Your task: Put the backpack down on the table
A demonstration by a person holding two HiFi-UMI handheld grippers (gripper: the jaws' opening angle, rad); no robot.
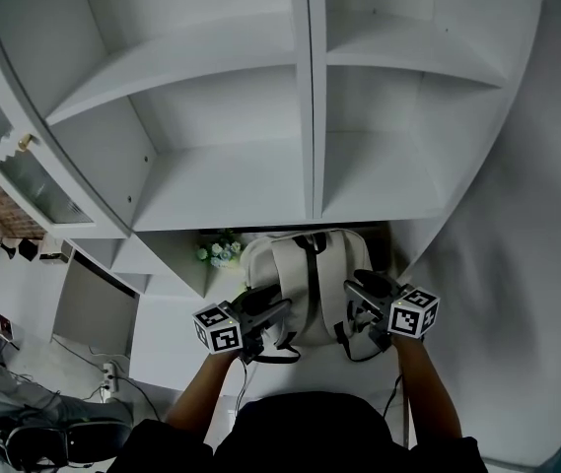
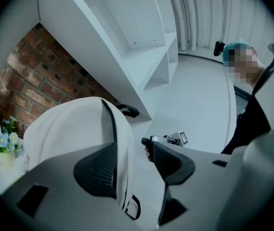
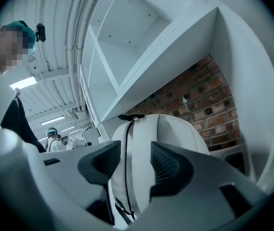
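The white backpack [image 1: 305, 284] stands upright on the white table [image 1: 172, 353], its back panel and black-edged straps facing me. My left gripper [image 1: 260, 304] is at its left strap and my right gripper [image 1: 364, 294] at its right strap. In the left gripper view the jaws [image 2: 132, 162] stand wide, with the backpack [image 2: 64, 129] strap edge running between the pads, unpressed. The right gripper view shows that gripper [image 3: 136, 160] open as well, a strap of the backpack [image 3: 175, 134] passing loosely through the gap.
A small pot of flowers [image 1: 221, 252] sits just behind the backpack on the left. White open shelves [image 1: 260, 116] hang low over the table, against a brick wall [image 3: 209, 95]. Cables and a power strip [image 1: 112, 377] lie on the floor at left.
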